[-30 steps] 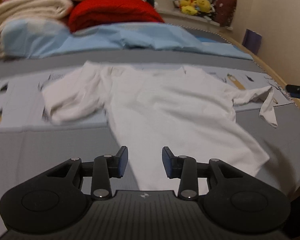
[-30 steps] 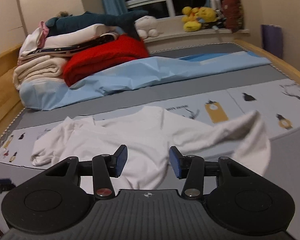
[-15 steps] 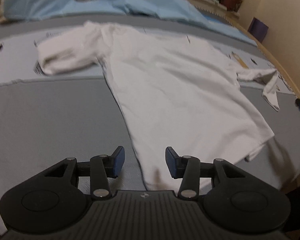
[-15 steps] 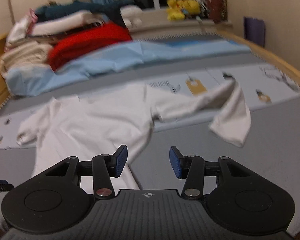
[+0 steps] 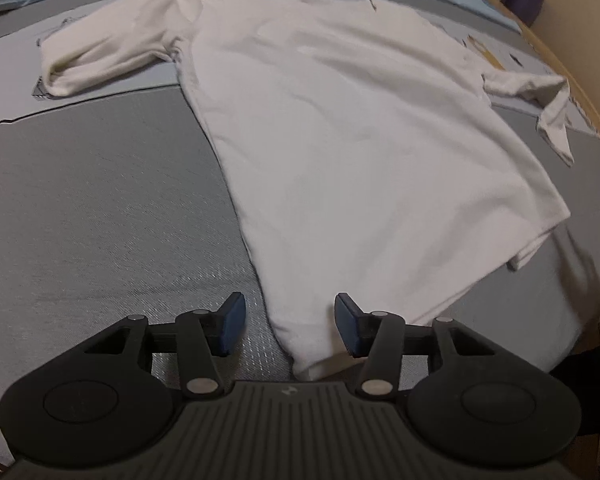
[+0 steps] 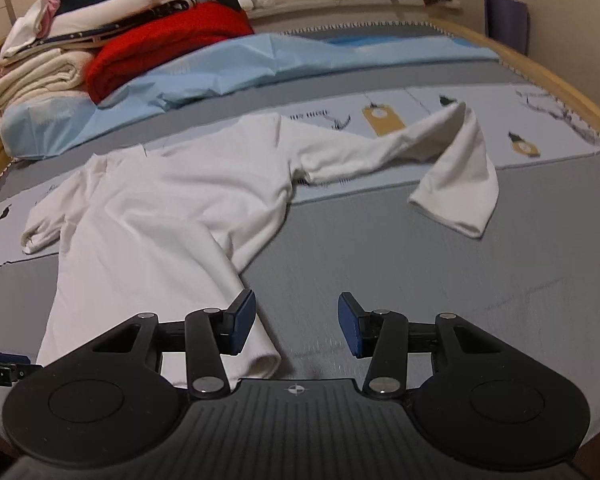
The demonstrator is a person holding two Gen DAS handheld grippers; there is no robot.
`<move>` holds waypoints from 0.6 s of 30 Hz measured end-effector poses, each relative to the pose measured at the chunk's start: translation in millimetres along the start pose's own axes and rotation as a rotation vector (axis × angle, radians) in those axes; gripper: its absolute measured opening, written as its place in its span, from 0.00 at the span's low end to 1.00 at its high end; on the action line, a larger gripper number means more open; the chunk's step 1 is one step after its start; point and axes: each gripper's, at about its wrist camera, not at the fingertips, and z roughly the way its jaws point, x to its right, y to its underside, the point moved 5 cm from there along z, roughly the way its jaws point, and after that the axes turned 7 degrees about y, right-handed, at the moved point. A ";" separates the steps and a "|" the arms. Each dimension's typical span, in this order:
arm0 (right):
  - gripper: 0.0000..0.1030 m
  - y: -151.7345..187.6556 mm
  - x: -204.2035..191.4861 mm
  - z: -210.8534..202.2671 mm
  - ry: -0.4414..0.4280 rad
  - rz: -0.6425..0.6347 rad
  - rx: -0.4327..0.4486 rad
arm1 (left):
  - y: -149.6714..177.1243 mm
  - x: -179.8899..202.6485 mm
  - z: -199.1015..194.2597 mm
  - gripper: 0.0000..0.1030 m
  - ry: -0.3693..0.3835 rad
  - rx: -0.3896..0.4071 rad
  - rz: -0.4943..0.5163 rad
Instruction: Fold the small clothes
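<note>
One white long-sleeved shirt is spread flat on the grey bed cover, collar end away from both cameras and hem toward them.

Going left to right: the left hand-held gripper is pointing steeply down at the hem's left corner. Its blue pads are apart and spreading wider right now, and that bottom corner of the shirt sits in the gap between them, slightly nearer the right pad, with nothing pinching it. Ahead and to its left is one sleeve, bunched up a bit. The shirt body runs ahead and off to the right of this hand-held gripper, and the other sleeve is way out at the far right, kinked over on itself.

The right hand-held gripper is also parted, nothing clamped. The hem's right corner lies just inside its left pad, partly underneath it; the rest of the gap shows bare grey cover. Ahead and to its right is that kinked sleeve, cuff end folded back toward the camera. Far ahead-left are a red blanket and stacked folded linens on a light blue sheet.
</note>
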 end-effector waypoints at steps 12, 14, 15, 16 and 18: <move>0.51 34.1 -26.2 52.1 -0.045 -0.106 -0.299 | -8.9 -25.0 -39.5 0.05 0.005 0.166 -0.072; 0.53 36.3 -32.6 57.2 -0.044 -0.123 -0.307 | -11.7 -43.7 -57.2 0.05 -0.079 0.226 -0.115; 0.53 36.8 -36.6 59.0 -0.048 -0.132 -0.307 | -9.4 -52.8 -59.5 0.05 -0.119 0.220 -0.132; 0.54 37.7 -42.5 60.4 -0.058 -0.147 -0.305 | -6.6 -58.5 -58.2 0.06 -0.126 0.201 -0.153; 0.54 40.3 -54.3 62.2 -0.080 -0.183 -0.302 | -0.9 -63.9 -54.3 0.06 -0.113 0.175 -0.175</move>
